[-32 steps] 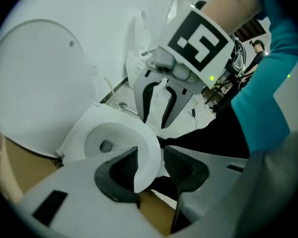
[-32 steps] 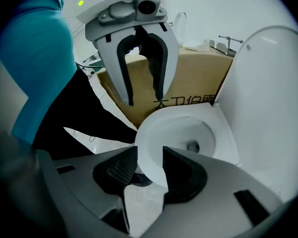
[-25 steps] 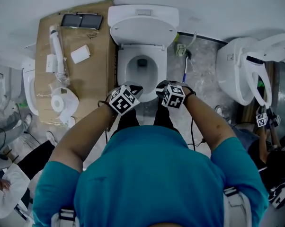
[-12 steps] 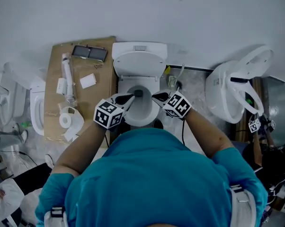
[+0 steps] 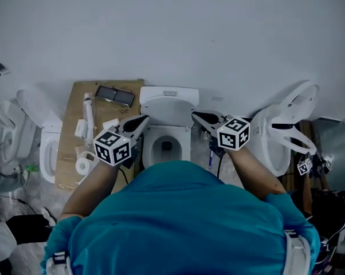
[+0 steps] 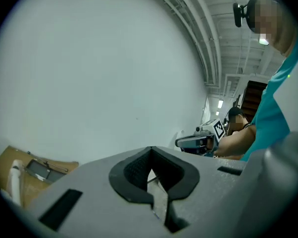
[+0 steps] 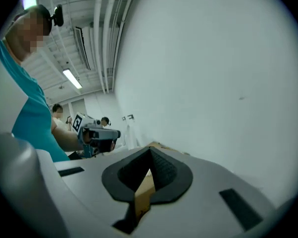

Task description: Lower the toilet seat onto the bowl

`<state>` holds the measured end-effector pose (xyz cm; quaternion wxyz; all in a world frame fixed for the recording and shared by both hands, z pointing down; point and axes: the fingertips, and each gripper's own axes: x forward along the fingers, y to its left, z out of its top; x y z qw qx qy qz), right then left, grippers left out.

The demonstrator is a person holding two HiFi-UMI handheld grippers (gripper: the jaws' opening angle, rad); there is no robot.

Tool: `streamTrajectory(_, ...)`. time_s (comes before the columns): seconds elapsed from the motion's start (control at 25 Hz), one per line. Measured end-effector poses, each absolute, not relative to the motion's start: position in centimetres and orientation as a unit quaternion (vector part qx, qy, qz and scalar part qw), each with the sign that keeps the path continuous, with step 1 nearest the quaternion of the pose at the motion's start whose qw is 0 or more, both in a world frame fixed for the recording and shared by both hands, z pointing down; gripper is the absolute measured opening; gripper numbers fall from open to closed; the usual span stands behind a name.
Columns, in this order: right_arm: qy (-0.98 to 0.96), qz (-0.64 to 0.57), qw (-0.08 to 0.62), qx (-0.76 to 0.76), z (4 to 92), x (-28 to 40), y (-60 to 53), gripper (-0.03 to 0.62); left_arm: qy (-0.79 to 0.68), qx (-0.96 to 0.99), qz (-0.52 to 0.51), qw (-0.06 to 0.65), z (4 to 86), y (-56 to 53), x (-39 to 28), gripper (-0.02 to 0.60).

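Here, left gripper (image 5: 144,118), right gripper (image 5: 195,115) flank one toilet (image 5: 168,104).

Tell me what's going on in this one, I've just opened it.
A person in a teal shirt stands over a white toilet with a gripper in each hand. The left gripper and the right gripper hover on either side of it, pointing at the wall, fingers shut on nothing. Neither appears to touch the toilet. The bowl is open, with a lid part upright against the tank. I cannot tell whether the seat ring is down.
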<state>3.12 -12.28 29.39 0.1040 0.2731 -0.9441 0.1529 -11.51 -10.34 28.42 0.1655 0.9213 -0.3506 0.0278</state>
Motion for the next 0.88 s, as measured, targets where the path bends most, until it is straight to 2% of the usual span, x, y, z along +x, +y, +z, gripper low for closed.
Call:
streamTrajectory(0.12,-0.947,0.121,0.062,0.290,25.1,4.0,-12.1,-0.002,-0.352,0.925,-0.003,0.146,25.3,-10.0,-11.9,0.003)
streamTrajectory(0.4,-0.943,0.069,0.013,0.325,19.1,5.2,-10.7,-0.002,-0.347,0.929,-0.067,0.110,19.3,-8.2,-11.9,0.003)
streamTrajectory(0.88,-0.943,0.052,0.015,0.329,18.5,3.9,-10.8,-0.002,-0.345,0.931,-0.071,0.093,17.4,-8.3,-11.8,0.003)
